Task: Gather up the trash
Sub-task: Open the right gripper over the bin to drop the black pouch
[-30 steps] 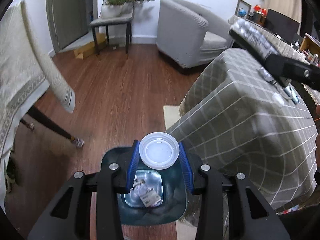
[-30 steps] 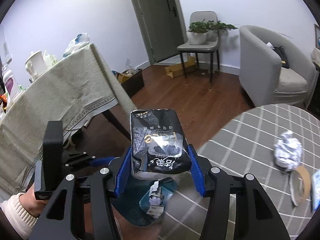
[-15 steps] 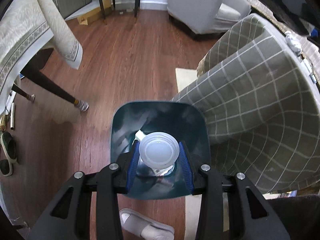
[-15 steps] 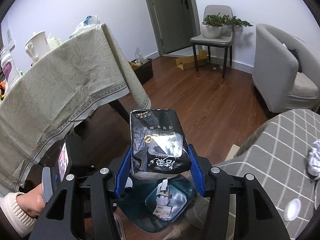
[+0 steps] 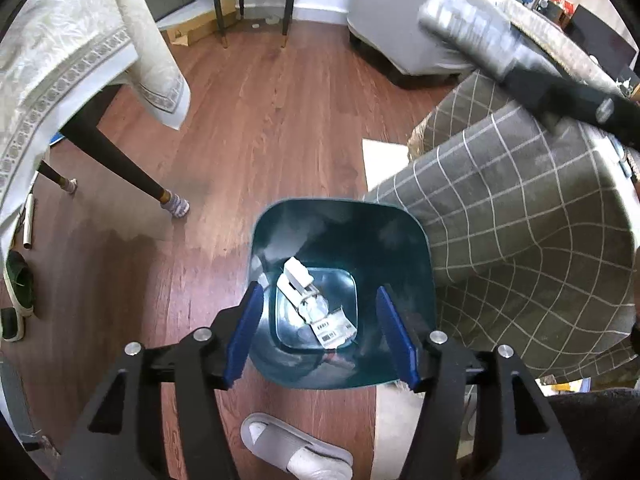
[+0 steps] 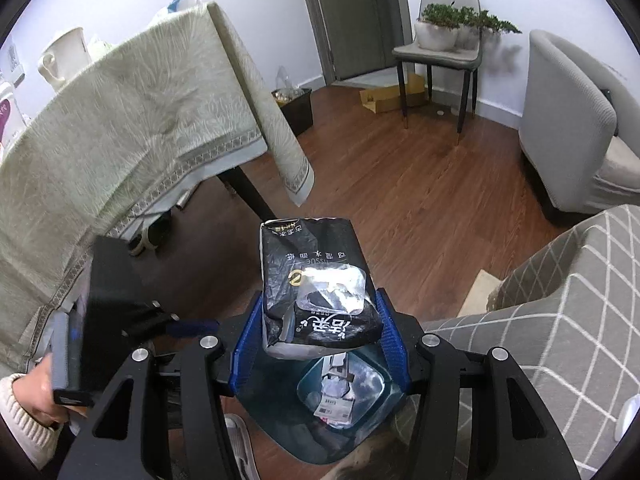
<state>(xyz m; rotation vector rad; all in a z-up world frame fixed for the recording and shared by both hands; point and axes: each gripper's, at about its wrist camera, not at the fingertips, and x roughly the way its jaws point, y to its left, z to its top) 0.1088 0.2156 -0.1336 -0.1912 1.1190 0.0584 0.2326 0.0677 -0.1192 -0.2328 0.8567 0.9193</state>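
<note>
While the left gripper [image 5: 320, 334] hangs over the teal trash bin [image 5: 416, 240], its jaws have just been opening and now stand released, nothing between the blue pads. Crumpled paper scraps [image 5: 316, 312] lie on the bin floor. Right gripper [image 6: 318, 338] is clenched on a black tissue pack [image 6: 316, 280], held above the same bin. Just right of the bin hangs a grey checked tablecloth [image 5: 520, 208]; a grey slipper [image 5: 296, 450] lies near it. Farther off: wooden floor, chair [image 6: 438, 54] with potted plants, grey armchair [image 6: 576, 120].
</note>
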